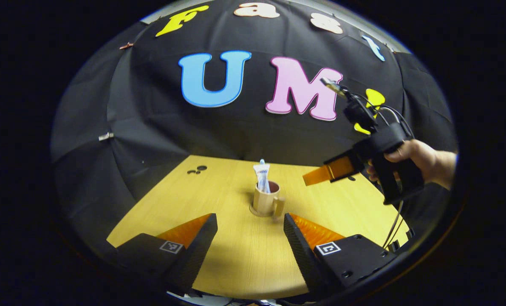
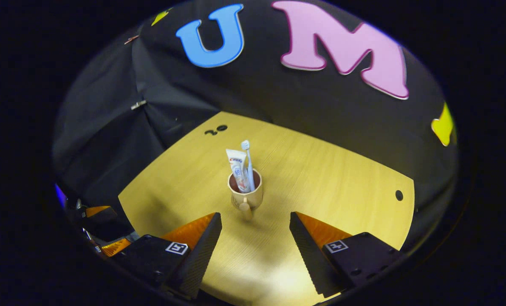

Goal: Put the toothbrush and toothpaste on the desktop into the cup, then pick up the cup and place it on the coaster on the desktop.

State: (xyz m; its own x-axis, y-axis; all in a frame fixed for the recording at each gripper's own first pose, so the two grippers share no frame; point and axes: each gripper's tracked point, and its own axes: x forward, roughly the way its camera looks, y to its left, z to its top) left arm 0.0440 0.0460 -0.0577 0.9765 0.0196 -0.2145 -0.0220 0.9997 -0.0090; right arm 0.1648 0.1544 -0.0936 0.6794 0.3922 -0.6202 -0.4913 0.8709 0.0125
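Note:
A beige cup [image 1: 266, 203] stands upright in the middle of the wooden desktop [image 1: 244, 255], on a thin round coaster [image 1: 253, 211]. The white toothpaste tube [image 2: 237, 166] and the pale blue toothbrush [image 2: 248, 159] stick up out of the cup [image 2: 245, 194], whose handle faces the right gripper view's camera. My left gripper [image 1: 250, 217] is open, a little short of the cup, with nothing between its fingers. My right gripper [image 2: 255, 215] is open too, raised above the desktop and apart from the cup. A hand holds the right gripper [image 1: 314, 175] up to the cup's right.
Small dark holes [image 2: 216, 129] mark the desktop's far left corner, and another hole [image 2: 399, 195] sits near its right edge. Black cloth walls close in behind and on both sides. The left gripper [image 2: 106, 229] shows low at the desktop's left edge.

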